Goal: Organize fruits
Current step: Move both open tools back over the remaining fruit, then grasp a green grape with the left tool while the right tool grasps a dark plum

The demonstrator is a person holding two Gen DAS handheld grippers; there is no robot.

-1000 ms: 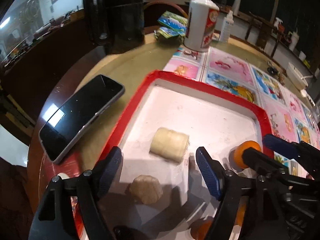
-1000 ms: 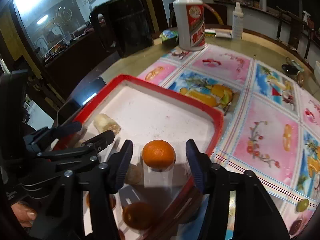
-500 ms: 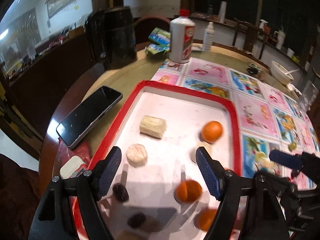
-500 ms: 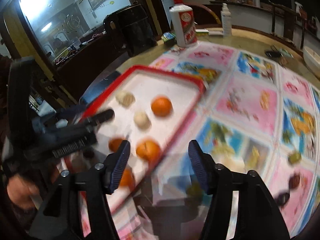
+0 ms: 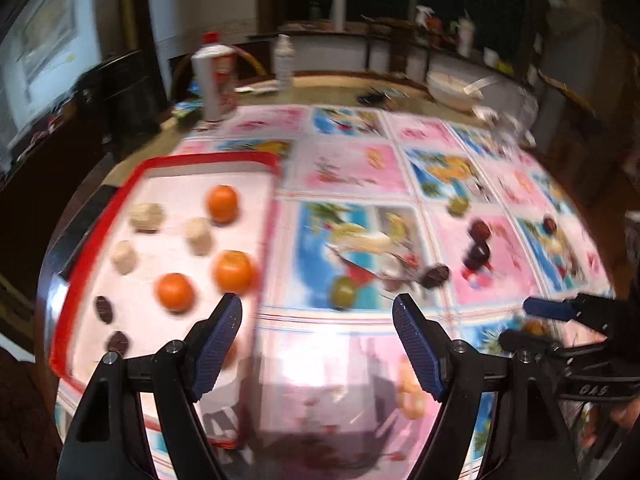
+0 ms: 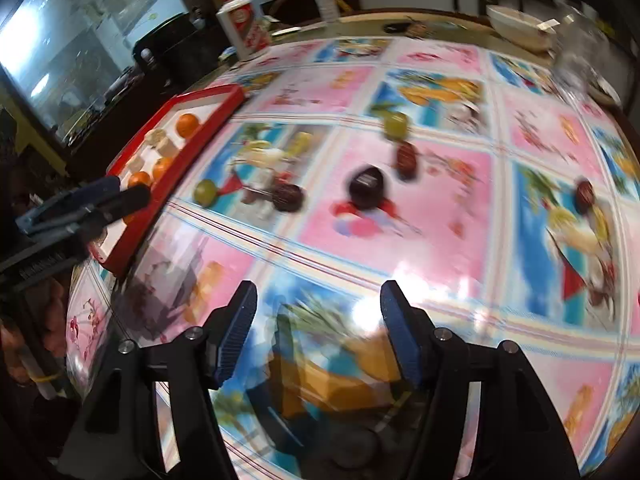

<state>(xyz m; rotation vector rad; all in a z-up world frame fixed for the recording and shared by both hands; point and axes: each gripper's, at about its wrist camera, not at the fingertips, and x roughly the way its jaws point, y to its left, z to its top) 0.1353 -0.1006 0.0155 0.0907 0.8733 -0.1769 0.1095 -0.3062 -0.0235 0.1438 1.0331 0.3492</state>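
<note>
Both tongs were spread apart and held nothing. The left gripper (image 5: 318,344) hung over the patterned tablecloth (image 5: 352,168), with the red-rimmed tray (image 5: 132,184) ahead to its left, holding three oranges (image 5: 175,292) and pale pieces. A green fruit (image 5: 344,291) lay just ahead between its fingers. Ahead of the right gripper (image 6: 318,330), dark fruits (image 6: 366,187) sat well apart on the cloth.

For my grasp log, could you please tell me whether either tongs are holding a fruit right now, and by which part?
Nothing is held. The left tongs and the right tongs are both open and empty above the tablecloth.
</note>
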